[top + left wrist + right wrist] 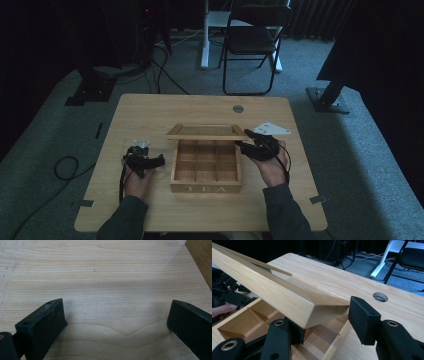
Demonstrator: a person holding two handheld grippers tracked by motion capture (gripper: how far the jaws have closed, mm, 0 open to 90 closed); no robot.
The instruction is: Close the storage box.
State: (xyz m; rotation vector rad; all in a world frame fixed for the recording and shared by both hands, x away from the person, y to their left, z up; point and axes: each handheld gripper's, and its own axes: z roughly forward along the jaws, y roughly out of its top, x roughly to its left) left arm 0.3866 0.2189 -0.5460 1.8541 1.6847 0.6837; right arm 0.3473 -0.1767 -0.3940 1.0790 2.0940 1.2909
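The table is a pale wooden top; at its middle stands the tea box, a wooden box with the word TEA on its front wall and empty compartments inside; its lid is lifted and hangs partly raised over the back of the box, hinged side away from the person, so the box is neither fully open nor shut; whether the lid is on its way up or down I cannot tell from these pictures.

The right claw sits at the lid's right front corner; in the right gripper view the lid corner lies between the two jaws, one jaw under the corner and seemingly against it, the other standing a little off the end face, so the grip looks loose rather than clamped, the lid resting on the lower jaw more than being pinched.

The left claw rests on the table just left of the box, apart from it; its jaws stand wide over bare wood and hold nothing.

By my judgement the lid work is about halfway; the compartments remain unfilled.
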